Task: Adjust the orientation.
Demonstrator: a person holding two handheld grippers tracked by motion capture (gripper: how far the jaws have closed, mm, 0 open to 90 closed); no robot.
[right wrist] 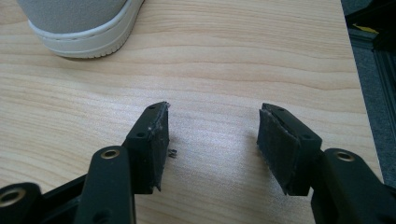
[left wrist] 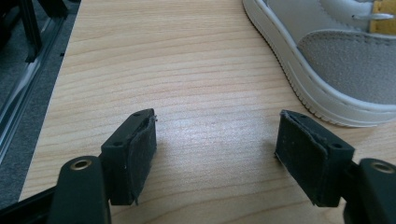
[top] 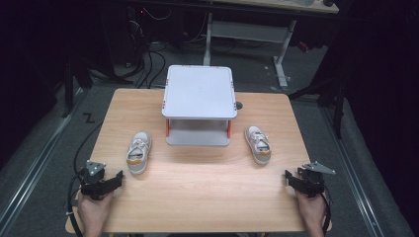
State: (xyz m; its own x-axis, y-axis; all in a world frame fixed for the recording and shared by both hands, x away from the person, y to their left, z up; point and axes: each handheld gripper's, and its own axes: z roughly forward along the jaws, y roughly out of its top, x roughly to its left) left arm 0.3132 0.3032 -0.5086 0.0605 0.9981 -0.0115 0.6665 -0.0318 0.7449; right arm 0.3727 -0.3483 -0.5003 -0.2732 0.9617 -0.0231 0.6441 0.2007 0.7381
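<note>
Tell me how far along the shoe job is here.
Nothing looks done: both grey-and-white sneakers, left and right, lie on the wooden table beside the grey two-tier rack. The left gripper and right gripper are open and empty. All handling remains.

Left claw (left wrist: 215,147) gaping, empty, over wooden table (left wrist: 163,60); shoe (left wrist: 336,70) just beyond

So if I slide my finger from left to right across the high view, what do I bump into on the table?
Left hand-held gripper → left shoe → grey two-tier stand → right shoe → right hand-held gripper, all on the wooden table.
</note>
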